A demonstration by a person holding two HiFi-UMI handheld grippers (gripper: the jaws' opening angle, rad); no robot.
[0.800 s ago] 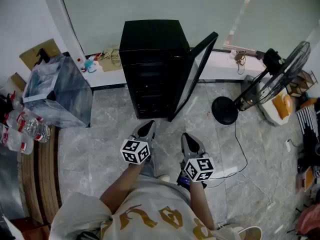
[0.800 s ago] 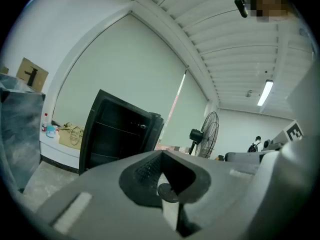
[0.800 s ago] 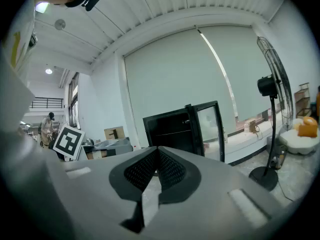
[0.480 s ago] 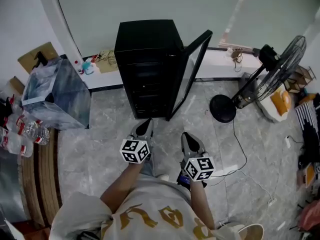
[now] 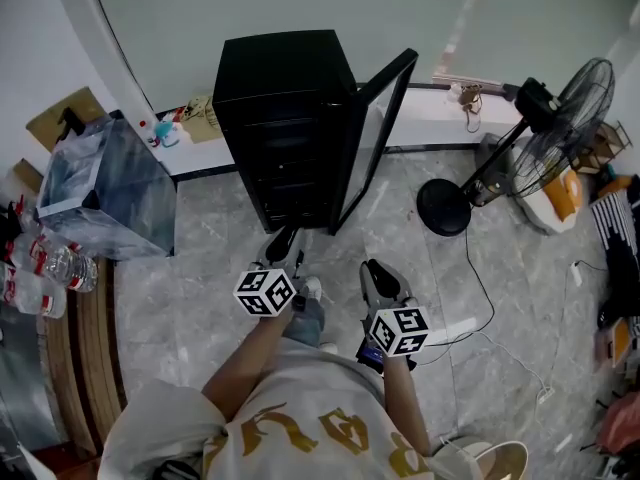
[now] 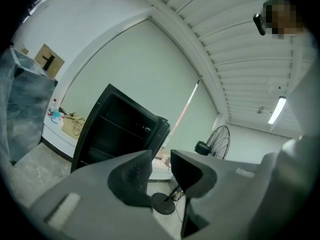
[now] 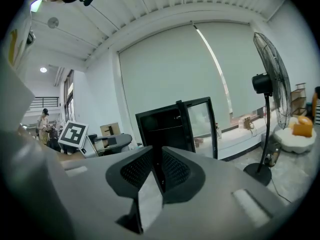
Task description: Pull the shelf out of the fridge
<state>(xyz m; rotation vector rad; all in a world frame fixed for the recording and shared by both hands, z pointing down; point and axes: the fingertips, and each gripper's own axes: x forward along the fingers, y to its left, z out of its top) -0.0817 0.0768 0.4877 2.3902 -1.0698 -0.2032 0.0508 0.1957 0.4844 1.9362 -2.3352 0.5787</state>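
Left tongs point(image 5: 283, 240): jaws apart, nothing between them (only background shows through the gap). Right tongs point(image 5: 378, 273): jaws pressed together, also empty. Both are held low over the marble floor point(image 5: 200, 298), in front of the black fridge point(image 5: 285, 73) but not touching it. The left one is nearer the cabinet, the right one is back toward the person.

Fridge door point(image 5: 378, 128) is swung open to the right, so access is there. Shelves point(image 6: 114, 127) sit inside the dark cabinet, several tiers showing as horizontal lines. None sticks out past the front as far as I can tell. Which one is the target: can't tell.

Progress estimate: basically zero on the pull itself. Door-open is done. Left to do: close in, get tongs on a shelf's front edge, clamp, draw it straight out. Left tongs look the likelier candidate, being spread. Pedestal fan point(image 5: 545, 133) stands off to the right, well apart from the door.
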